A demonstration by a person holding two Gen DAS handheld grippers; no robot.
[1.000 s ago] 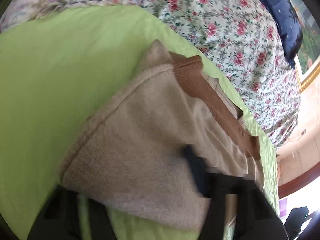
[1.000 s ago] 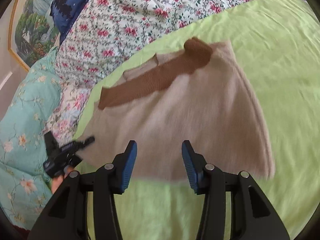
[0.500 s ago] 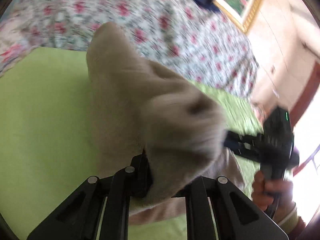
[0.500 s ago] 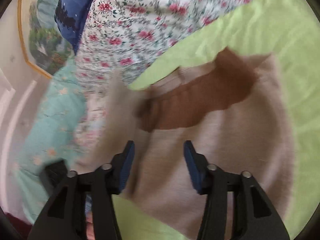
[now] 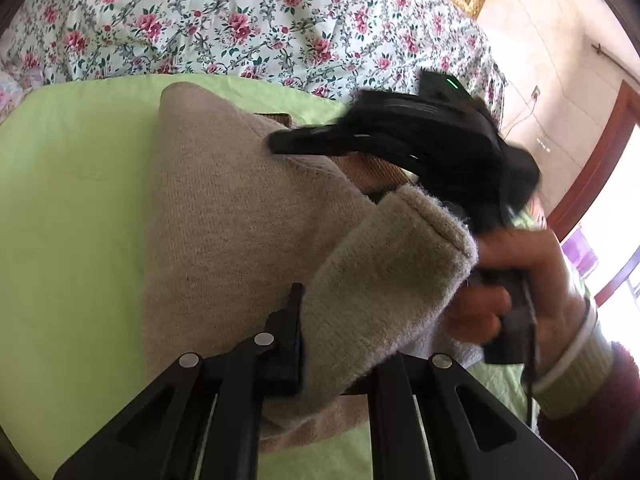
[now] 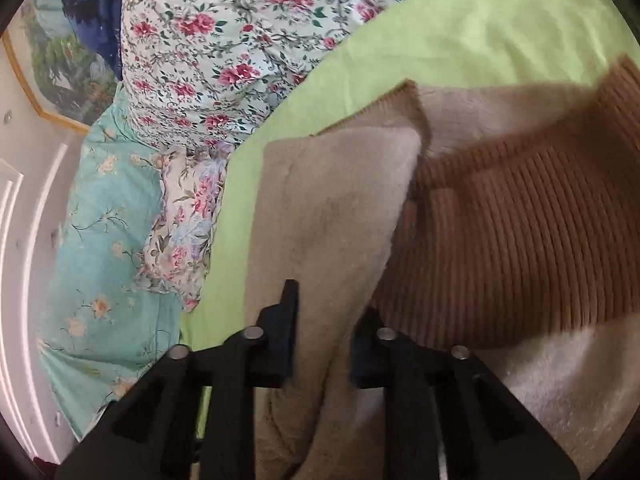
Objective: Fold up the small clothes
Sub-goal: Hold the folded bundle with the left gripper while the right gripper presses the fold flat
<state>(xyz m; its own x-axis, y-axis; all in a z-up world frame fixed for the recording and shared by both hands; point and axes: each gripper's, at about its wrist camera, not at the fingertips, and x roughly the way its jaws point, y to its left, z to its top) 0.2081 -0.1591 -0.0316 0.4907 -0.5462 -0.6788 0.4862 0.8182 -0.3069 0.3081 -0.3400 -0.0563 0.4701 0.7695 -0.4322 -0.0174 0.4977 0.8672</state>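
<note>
Left wrist view: the left gripper has its jaws clamped on a raised fold of the beige knit garment, which lies on the green sheet of the bed. Only here do the right gripper, blurred, and the hand holding it show.

Right wrist view: the right gripper has just been closing; a beige fold sits pinched between its jaws. The brown ribbed band is plain here, mostly hidden in the other view. The jaw tips are buried in cloth.

Sweater lies on sheet, quilt behind at 12 o'clock. Right tool over sweater at 2 o'clock. Pillow at 9 o'clock in right view.
</note>
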